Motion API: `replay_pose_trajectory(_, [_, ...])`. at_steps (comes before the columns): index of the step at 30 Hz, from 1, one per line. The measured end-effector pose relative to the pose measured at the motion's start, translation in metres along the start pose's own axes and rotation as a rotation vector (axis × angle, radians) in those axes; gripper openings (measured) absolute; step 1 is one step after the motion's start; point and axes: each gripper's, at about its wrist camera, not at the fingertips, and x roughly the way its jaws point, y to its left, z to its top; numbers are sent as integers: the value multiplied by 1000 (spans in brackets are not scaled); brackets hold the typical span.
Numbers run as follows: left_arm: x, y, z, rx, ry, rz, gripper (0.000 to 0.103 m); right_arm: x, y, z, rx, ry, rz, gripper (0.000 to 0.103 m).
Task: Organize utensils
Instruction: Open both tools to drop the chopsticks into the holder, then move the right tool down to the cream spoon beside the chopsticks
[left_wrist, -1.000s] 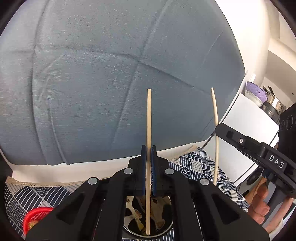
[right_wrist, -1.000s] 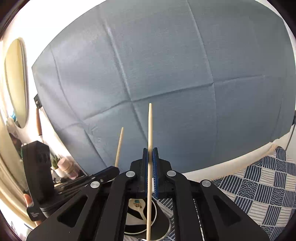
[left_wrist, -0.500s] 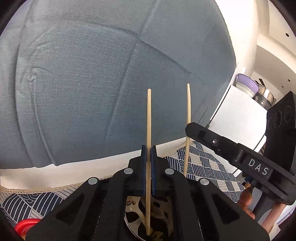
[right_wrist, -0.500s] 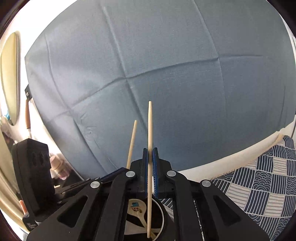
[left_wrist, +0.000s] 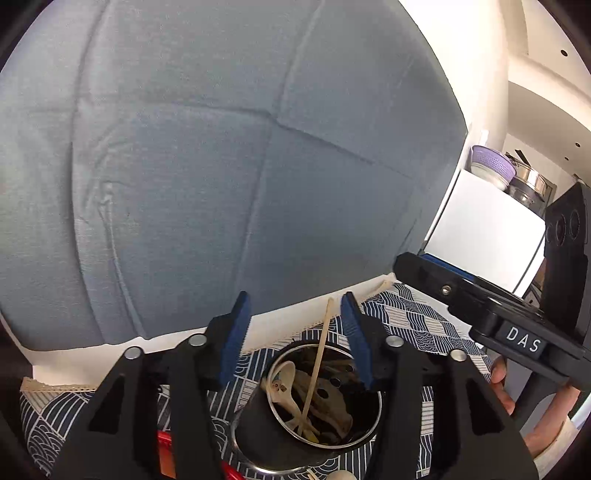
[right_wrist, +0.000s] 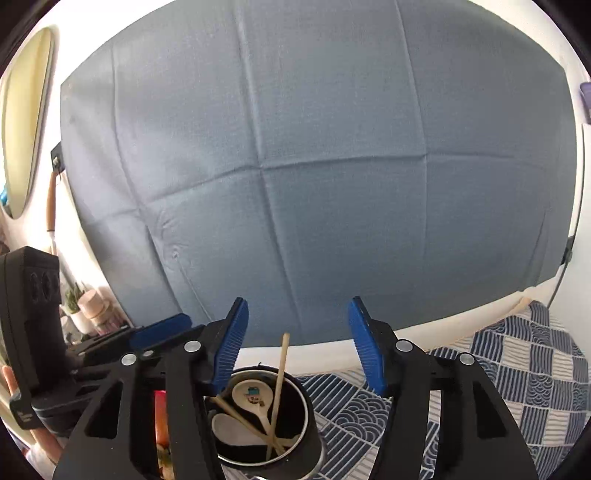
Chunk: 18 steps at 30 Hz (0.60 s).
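Observation:
A black metal utensil cup (left_wrist: 258, 439) (right_wrist: 306, 435) stands on the patterned cloth right below both grippers. It holds white ceramic spoons (right_wrist: 251, 397) and two wooden chopsticks. One chopstick (left_wrist: 317, 365) (right_wrist: 279, 384) leans upright out of the cup; the other (right_wrist: 240, 417) lies slanted inside. My left gripper (left_wrist: 295, 328) is open and empty above the cup. My right gripper (right_wrist: 297, 332) is open and empty above the cup. Each gripper shows at the edge of the other's view.
A grey-blue cloth backdrop (right_wrist: 314, 166) fills the back. The blue-and-white patterned tablecloth (right_wrist: 517, 369) covers the table. A red item (left_wrist: 164, 450) lies left of the cup. A white cabinet (left_wrist: 480, 229) with bowls stands at right; small plants (right_wrist: 77, 306) at left.
Both grippers opened and let go of their chopsticks, which dropped into the cup. Both grippers have tilted down a little toward the cup.

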Motion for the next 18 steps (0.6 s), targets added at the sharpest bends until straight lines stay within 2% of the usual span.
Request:
replay_pose_trajectory(2, [-14, 0, 7, -4, -27, 37, 75, -9, 2, 8, -29, 11, -14, 69])
replay_pose_trajectory(5, [-31, 2, 14, -25, -40, 83, 93, -21, 6, 14, -58, 38, -33, 83])
replay_pose_trajectory(8, [-46, 1, 16, -44, -38, 112, 97, -30, 12, 13, -97, 76, -49, 86])
replay_pose_trajectory(11, [-57, 4, 14, -69, -14, 132, 97, -35, 12, 4, -112, 125, -64, 86])
replay_pose_trajectory(18, [-80, 3, -4, -56, 51, 220, 97, -35, 7, -37, -106, 254, -85, 86])
